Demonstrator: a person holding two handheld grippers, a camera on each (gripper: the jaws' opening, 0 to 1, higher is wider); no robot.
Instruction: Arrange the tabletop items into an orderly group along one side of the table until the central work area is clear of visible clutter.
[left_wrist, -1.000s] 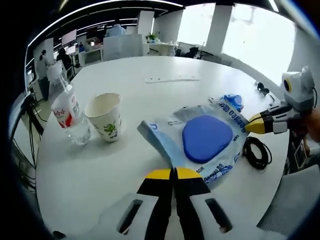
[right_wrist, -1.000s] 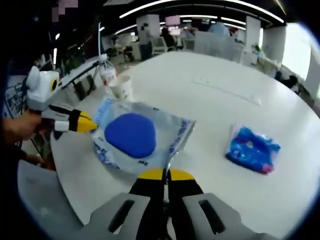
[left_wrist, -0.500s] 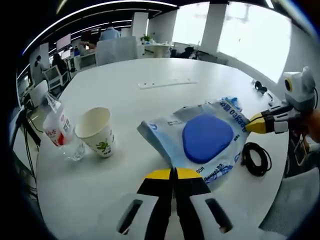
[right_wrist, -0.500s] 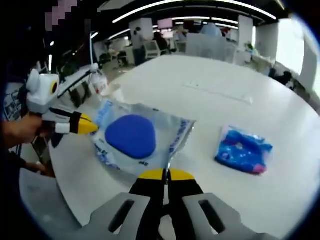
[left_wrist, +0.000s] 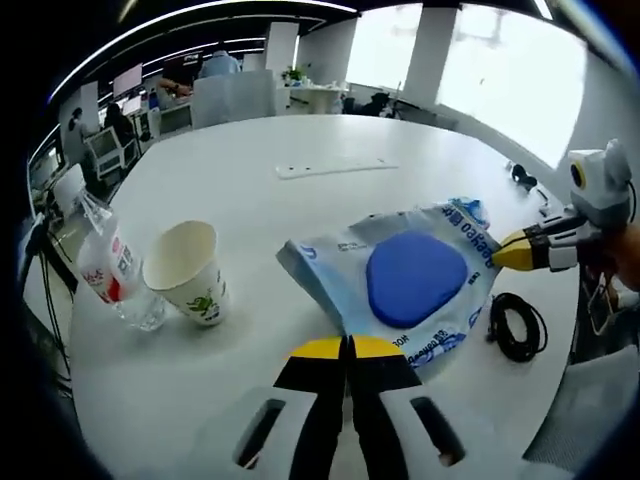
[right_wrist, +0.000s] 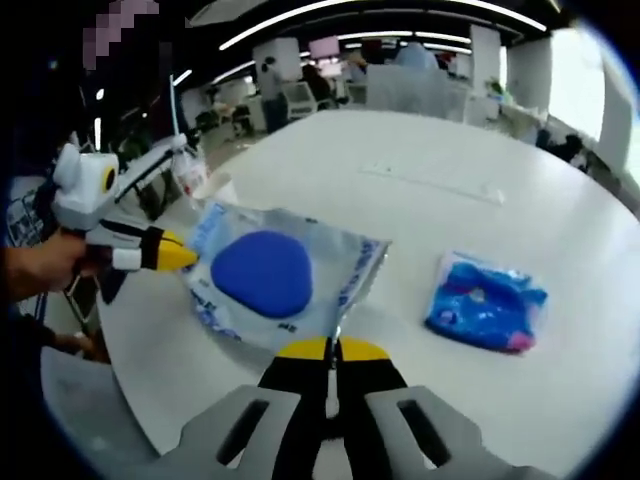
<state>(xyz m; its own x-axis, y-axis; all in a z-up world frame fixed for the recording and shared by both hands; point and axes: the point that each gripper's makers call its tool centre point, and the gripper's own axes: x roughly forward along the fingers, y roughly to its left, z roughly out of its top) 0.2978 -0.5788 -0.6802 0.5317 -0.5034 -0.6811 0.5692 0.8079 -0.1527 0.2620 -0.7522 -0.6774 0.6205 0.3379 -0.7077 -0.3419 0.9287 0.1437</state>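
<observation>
A clear plastic bag (left_wrist: 340, 262) with a blue round pad inside hangs stretched between both grippers. My left gripper (left_wrist: 346, 348) is shut on its near edge, and in the right gripper view it (right_wrist: 178, 258) pinches the bag (right_wrist: 350, 265) from the left. My right gripper (right_wrist: 326, 349) is shut on the opposite edge and enters the left gripper view from the right (left_wrist: 505, 253). A paper cup (left_wrist: 185, 272) and a tilted water bottle (left_wrist: 108, 275) stand at the left. A blue packet (right_wrist: 485, 305) lies on the white table (right_wrist: 420, 230).
A black coiled cable (left_wrist: 515, 325) lies near the table edge below the right gripper. A long white power strip (left_wrist: 335, 165) rests farther back. Desks, chairs and people fill the office beyond the round table. A hand (right_wrist: 40, 265) holds the left gripper.
Both grippers keep their hold on the bag and have shifted a little over the table. The cup and bottle now sit lower left in the left gripper view, and the blue packet sits slightly further left.
</observation>
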